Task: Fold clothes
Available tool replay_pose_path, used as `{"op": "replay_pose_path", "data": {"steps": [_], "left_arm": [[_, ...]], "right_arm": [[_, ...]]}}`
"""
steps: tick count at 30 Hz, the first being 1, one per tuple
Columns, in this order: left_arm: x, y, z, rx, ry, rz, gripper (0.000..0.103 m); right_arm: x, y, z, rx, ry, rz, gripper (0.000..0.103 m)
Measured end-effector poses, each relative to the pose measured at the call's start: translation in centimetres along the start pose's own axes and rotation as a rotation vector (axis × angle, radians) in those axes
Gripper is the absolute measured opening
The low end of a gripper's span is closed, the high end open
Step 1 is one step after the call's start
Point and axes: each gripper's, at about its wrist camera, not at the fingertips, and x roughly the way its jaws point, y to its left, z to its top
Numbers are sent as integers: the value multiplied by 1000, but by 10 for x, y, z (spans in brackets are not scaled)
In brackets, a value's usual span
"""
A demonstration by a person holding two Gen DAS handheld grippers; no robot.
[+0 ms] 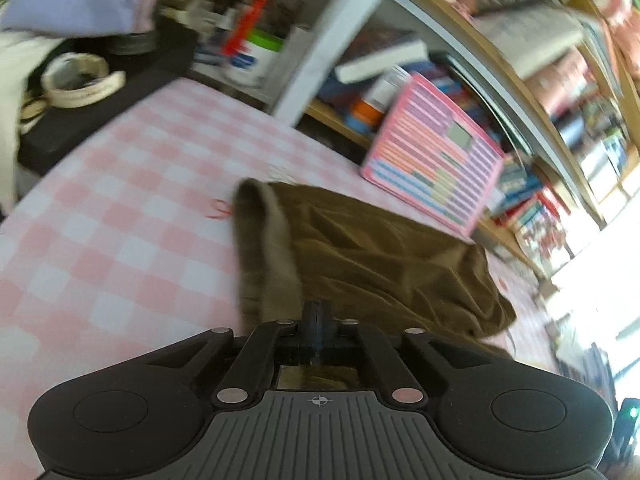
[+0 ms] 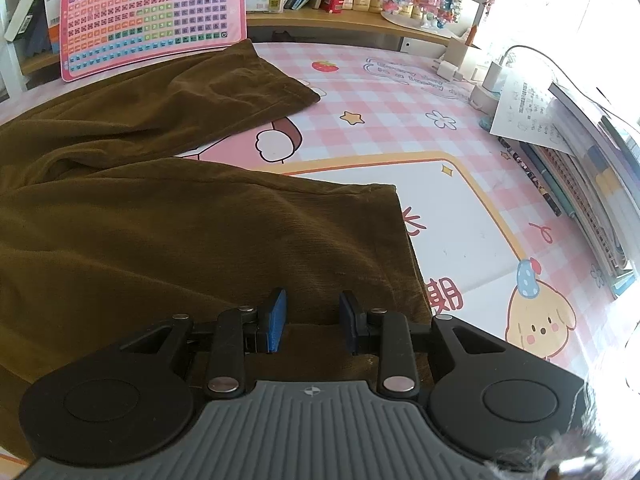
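Brown corduroy trousers [image 2: 168, 216] lie spread on the pink checked table mat [image 2: 400, 92], both legs pointing right. My right gripper [image 2: 313, 314] is open, its blue pads [image 2: 276, 320] standing over the near leg close to its hem. In the blurred left wrist view my left gripper [image 1: 317, 312] is shut on the trousers [image 1: 360, 248], holding up a fold of the waist end above the mat [image 1: 100, 200].
A pink keypad board [image 2: 152, 12] leans against the bookshelf behind the trousers. Books and papers [image 2: 580, 160] are stacked at the right edge, with chargers and cables [image 2: 452, 68]. Tape rolls [image 1: 76, 80] and jars sit on the far left.
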Motion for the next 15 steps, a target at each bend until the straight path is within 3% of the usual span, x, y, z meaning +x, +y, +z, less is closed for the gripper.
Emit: {"op": "replay_pose_path", "data": {"steps": [2,4,8,9,15], "left_arm": [[-3,7,0,-11,-1,13,11],[-3,11,-2,-15,12,25,26],[3,10,-12,-9,59,5,32],[6,9,-14,-3,74,3,40],[17,5,-20,18,101,31,35]], "right_arm": [[0,0,-1,3,-5,-1,27],[0,2,-2,-2,-8,-5,27],[-1,5,-1,-23,-2,-11,27],[-1,5,-1,-25,-2,-10,27],[-2,5,-1,-27,-2,-5,27]]}}
